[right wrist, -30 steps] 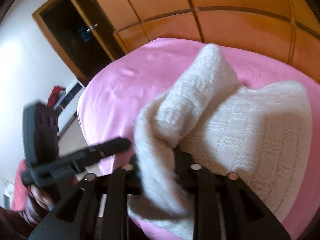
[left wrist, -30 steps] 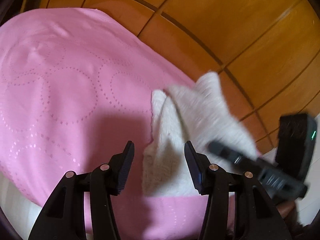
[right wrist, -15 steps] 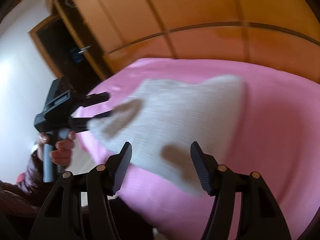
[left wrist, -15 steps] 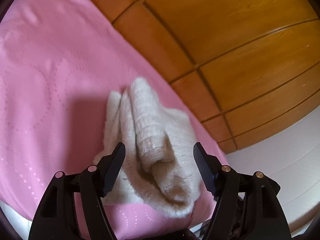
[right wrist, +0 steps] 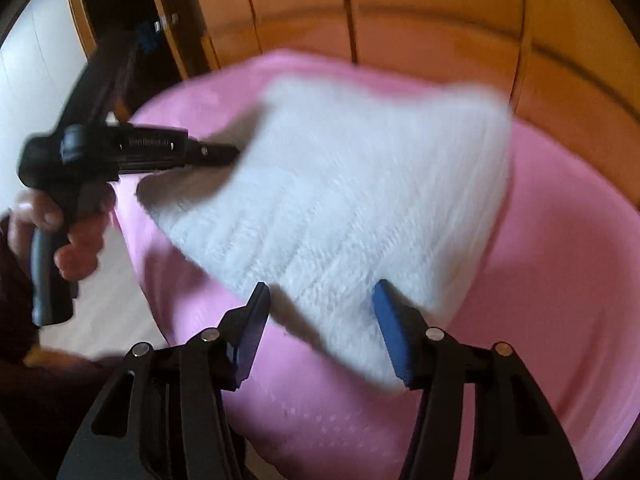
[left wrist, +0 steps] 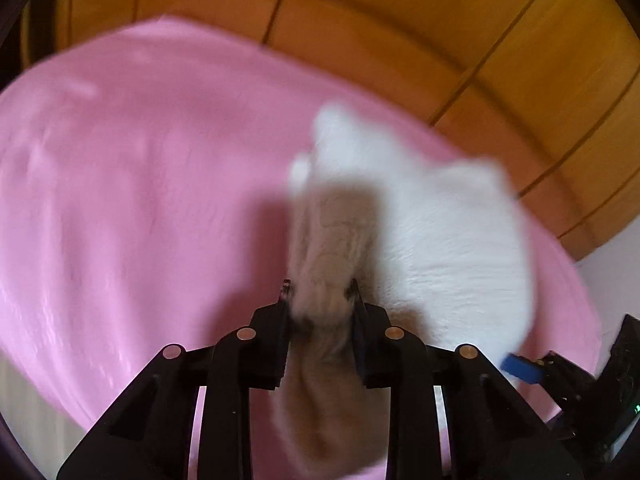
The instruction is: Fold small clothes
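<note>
Garment (right wrist: 360,200): white knitted cloth, fuzzy, ribbed texture. Bed cover (right wrist: 560,280): pink smooth cloth, faint sheen, dotted embossing. Wardrobe panels (left wrist: 520,40): glossy orange-brown wood; grippers' fingers (right wrist: 250,332): matt black plastic.

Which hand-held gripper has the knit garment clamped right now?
The left hand-held gripper: its jaws pinch a bunched edge of the white knit garment. The right hand-held gripper stands open, nothing pressed between its pads.
</note>
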`<state>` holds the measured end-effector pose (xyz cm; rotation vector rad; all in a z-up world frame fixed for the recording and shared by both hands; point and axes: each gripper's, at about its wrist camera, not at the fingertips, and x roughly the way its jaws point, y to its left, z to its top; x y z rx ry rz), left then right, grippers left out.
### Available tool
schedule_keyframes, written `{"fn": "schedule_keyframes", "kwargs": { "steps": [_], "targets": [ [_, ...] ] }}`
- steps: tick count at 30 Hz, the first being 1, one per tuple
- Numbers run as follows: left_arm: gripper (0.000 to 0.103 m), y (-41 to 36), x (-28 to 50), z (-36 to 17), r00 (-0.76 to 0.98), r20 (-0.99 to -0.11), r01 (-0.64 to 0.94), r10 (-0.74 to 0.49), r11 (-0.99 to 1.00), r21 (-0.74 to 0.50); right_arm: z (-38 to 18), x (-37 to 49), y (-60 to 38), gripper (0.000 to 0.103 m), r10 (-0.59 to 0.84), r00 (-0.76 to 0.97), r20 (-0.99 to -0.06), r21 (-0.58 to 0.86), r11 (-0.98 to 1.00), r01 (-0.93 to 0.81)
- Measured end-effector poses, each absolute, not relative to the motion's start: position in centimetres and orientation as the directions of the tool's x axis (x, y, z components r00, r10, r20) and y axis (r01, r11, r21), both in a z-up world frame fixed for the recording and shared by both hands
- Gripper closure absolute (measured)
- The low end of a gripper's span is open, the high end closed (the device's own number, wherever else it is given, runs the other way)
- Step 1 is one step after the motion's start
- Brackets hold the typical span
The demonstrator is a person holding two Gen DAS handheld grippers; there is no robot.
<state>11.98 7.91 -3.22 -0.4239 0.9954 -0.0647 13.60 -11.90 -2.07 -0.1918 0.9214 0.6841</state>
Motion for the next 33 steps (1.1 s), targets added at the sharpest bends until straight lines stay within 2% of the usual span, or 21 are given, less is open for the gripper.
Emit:
{"fn": "schedule_keyframes", "kwargs": {
  "steps": [2, 4, 6, 9, 14, 16, 19, 23, 28, 32, 33],
  "targets": [
    [0.07, 7.8, 10.7, -3.8, 0.601, -0.772, -0.155, -0.21, 0.916, -0.37, -2.7, 13.0, -12.0, 0.049, 0.464, 0.442, -0.768, 0.122, 0.783, -0.61],
    [0.053, 7.7, 10.2, -3.3, 0.614, -0.771, -0.192, -0.168, 0.916, -0.352, -2.5, 13.3, -12.2, 0.049, 0.472, 0.442, -0.763, 0.144, 0.79, -0.595],
    [0.048, 7.7, 10.2, -2.9, 0.622, -0.768, -0.217, -0.153, 0.909, -0.357, -2.2, 13.6, -12.4, 0.048, 0.479, 0.437, -0.762, 0.155, 0.789, -0.595],
    [0.048, 6.9, 10.6, -1.8, 0.63, -0.766, -0.202, -0.129, 0.925, -0.321, -0.8, 13.8, -13.0, 0.047, 0.507, 0.411, -0.758, 0.189, 0.773, -0.606],
    [0.048, 5.2, 10.0, -0.7, 0.654, -0.754, -0.159, -0.06, 0.964, -0.215, 2.7, 14.2, -14.8, 0.045, 0.573, 0.43, -0.697, 0.26, 0.762, -0.593],
    [0.037, 5.0, 10.3, -0.6, 0.659, -0.751, -0.149, -0.042, 0.971, -0.186, 4.4, 15.2, -14.9, 0.044, 0.572, 0.473, -0.671, 0.246, 0.773, -0.585],
    [0.036, 5.0, 10.5, -0.5, 0.668, -0.743, -0.128, -0.037, 0.978, -0.164, 5.6, 17.3, -14.3, 0.044, 0.541, 0.52, -0.661, 0.203, 0.796, -0.57],
    [0.036, 5.5, 10.4, -1.0, 0.666, -0.745, -0.125, -0.041, 0.978, -0.166, 5.2, 20.1, -12.8, 0.043, 0.508, 0.527, -0.681, 0.179, 0.814, -0.553],
    [0.036, 5.5, 10.5, -1.5, 0.661, -0.749, -0.119, -0.047, 0.979, -0.166, 1.9, 22.4, -11.2, 0.042, 0.448, 0.487, -0.75, 0.139, 0.826, -0.546],
    [0.036, 5.8, 10.6, -2.2, 0.652, -0.755, -0.117, -0.068, 0.975, -0.189, 1.8, 22.7, -11.5, 0.041, 0.471, 0.471, -0.746, 0.176, 0.821, -0.543],
    [0.036, 5.9, 10.6, -2.4, 0.652, -0.755, -0.115, -0.075, 0.974, -0.196, 2.1, 22.6, -11.9, 0.038, 0.481, 0.472, -0.739, 0.181, 0.816, -0.548]
  ]
}}
